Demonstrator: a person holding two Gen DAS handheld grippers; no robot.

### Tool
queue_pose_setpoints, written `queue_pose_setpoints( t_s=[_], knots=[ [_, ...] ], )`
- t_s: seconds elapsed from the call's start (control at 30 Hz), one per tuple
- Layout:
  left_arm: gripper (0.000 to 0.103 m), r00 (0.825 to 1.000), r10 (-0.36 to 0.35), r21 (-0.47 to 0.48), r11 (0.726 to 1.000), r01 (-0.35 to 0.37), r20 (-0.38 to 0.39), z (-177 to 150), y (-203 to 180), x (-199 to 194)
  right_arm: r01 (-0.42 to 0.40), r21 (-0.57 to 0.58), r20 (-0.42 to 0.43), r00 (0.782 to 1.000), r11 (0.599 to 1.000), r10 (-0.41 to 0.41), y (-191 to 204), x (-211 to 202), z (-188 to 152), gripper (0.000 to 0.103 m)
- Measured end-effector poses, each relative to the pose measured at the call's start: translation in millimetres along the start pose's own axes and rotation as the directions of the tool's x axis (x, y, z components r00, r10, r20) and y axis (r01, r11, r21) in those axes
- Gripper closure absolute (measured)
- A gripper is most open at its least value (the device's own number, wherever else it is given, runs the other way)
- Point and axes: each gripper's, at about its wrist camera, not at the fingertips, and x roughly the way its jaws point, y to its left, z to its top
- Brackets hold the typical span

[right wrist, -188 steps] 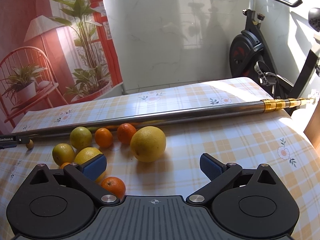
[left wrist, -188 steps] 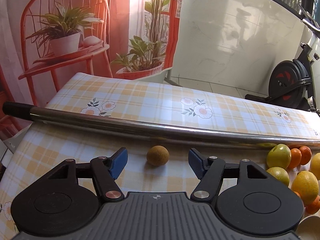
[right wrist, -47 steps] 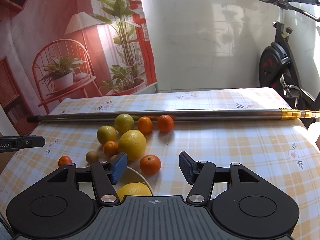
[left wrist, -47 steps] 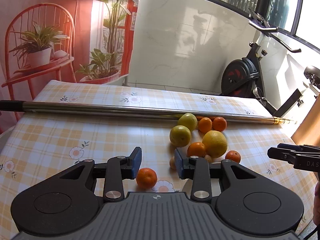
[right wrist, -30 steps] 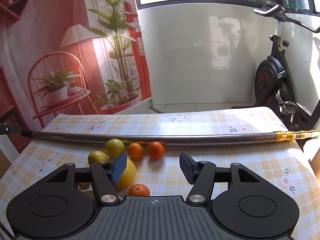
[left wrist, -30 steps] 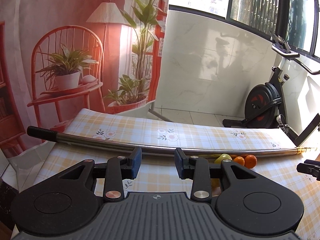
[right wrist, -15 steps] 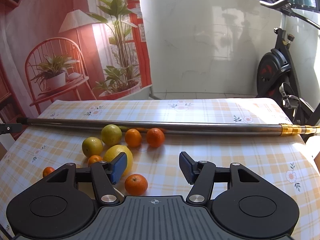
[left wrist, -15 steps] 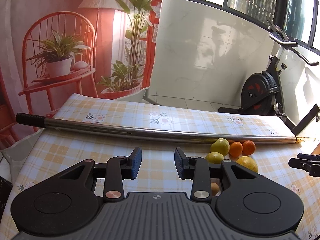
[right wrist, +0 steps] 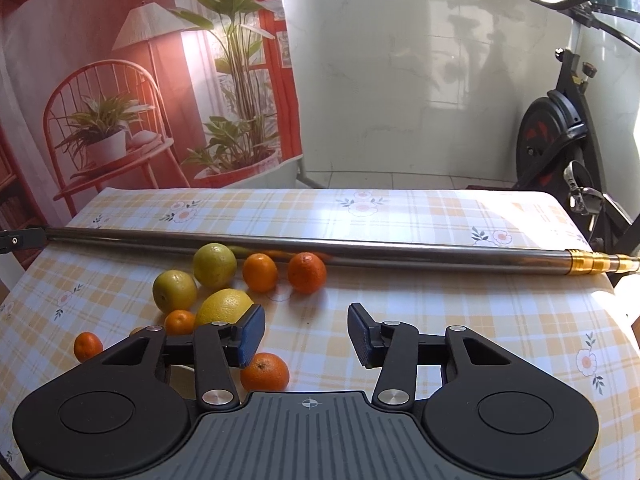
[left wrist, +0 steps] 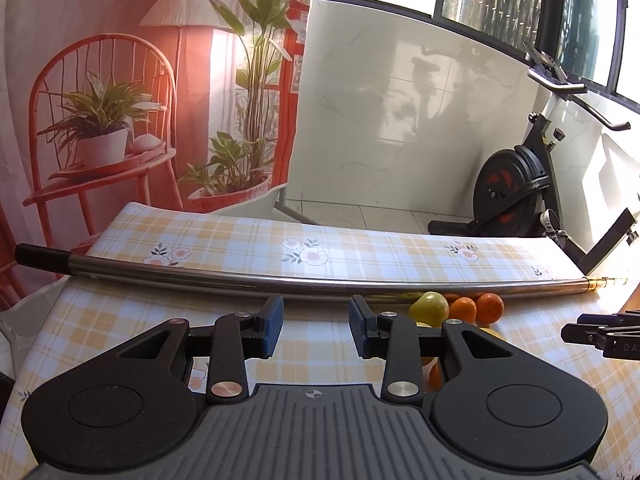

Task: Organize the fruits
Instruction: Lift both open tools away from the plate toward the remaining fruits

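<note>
Loose fruit lies on the checked tablecloth. In the right wrist view I see two green-yellow fruits, a big yellow citrus, and several oranges, one just below my right gripper's left finger. My right gripper hovers open and empty to the right of the pile. In the left wrist view my left gripper is open and empty above the cloth, with a green fruit and two oranges to its right. The other gripper shows at the right edge.
A long metal pole with a gold end lies across the table behind the fruit; its black handle is at the left. A white dish edge peeks out under the right gripper. An exercise bike stands past the table's right side.
The left gripper's view has lifted and pulled back a little, so less of the fruit shows behind its right finger. The right gripper has edged closer to the pile. Both jaws stay open.
</note>
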Motion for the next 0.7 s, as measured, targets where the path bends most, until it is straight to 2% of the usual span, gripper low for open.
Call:
queue_pose_setpoints(
  t_s=[0.3,0.7],
  knots=[
    [0.065,1.0,-0.011,-0.006,1.0,0.011,-0.001,3,-6,11,-0.013,-0.011,0.006,1.0,1.0,0.013,1,14,10,0.071],
    [0.065,1.0,-0.021,0.016,1.0,0.021,-0.023,0,-10,16,-0.02,0.0,-0.012,1.0,1.0,0.02,0,20,7,0.071]
  ],
)
